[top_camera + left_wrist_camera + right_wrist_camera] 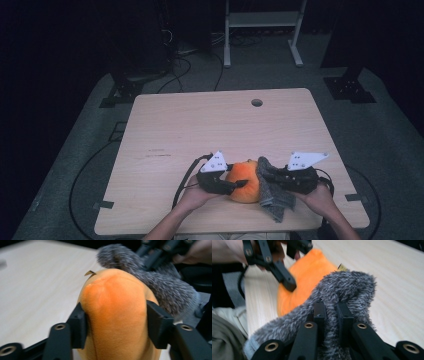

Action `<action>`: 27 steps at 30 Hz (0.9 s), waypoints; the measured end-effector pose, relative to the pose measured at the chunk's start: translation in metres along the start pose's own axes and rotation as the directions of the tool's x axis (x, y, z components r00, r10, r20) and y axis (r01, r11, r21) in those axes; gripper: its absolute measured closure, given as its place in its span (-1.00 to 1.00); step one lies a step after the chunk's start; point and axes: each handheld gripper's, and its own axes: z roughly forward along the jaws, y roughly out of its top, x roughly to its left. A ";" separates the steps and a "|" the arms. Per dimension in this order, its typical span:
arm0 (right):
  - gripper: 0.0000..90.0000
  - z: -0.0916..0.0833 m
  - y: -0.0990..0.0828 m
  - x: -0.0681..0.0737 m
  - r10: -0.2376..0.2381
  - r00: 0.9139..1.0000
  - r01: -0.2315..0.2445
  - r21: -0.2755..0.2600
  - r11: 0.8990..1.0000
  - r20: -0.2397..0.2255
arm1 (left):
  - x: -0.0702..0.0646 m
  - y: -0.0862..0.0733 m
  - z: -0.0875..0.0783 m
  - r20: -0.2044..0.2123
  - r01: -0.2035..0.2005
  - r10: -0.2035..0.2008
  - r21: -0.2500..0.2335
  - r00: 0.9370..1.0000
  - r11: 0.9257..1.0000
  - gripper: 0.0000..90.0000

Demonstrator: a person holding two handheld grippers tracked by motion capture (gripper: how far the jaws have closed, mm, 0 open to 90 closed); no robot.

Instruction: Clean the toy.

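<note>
Item: orange plush toy (115,315), near table's (200,120) front edge, clamped by left gripper (116,322) to steady it. Grey fuzzy cloth (342,290), draped on its right side, pinched in right gripper (331,312), seemingly for pulling off or over.

A dark lab or studio: a lone wooden table (200,125) on grey carpet (390,150), floor cables (85,170), stand bases (350,90).

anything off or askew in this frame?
Nothing damaged or spilled. The grey fuzzy cloth is bunched and draped over the orange plush, pinched by the right gripper. The left gripper squeezes the plush, denting its sides. Both sit near the table's front edge.
</note>
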 end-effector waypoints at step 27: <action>0.78 0.014 -0.007 -0.017 0.049 0.998 -0.049 0.012 0.999 -0.034 | 0.006 -0.006 -0.009 -0.025 -0.128 0.128 0.009 0.991 0.992 -0.09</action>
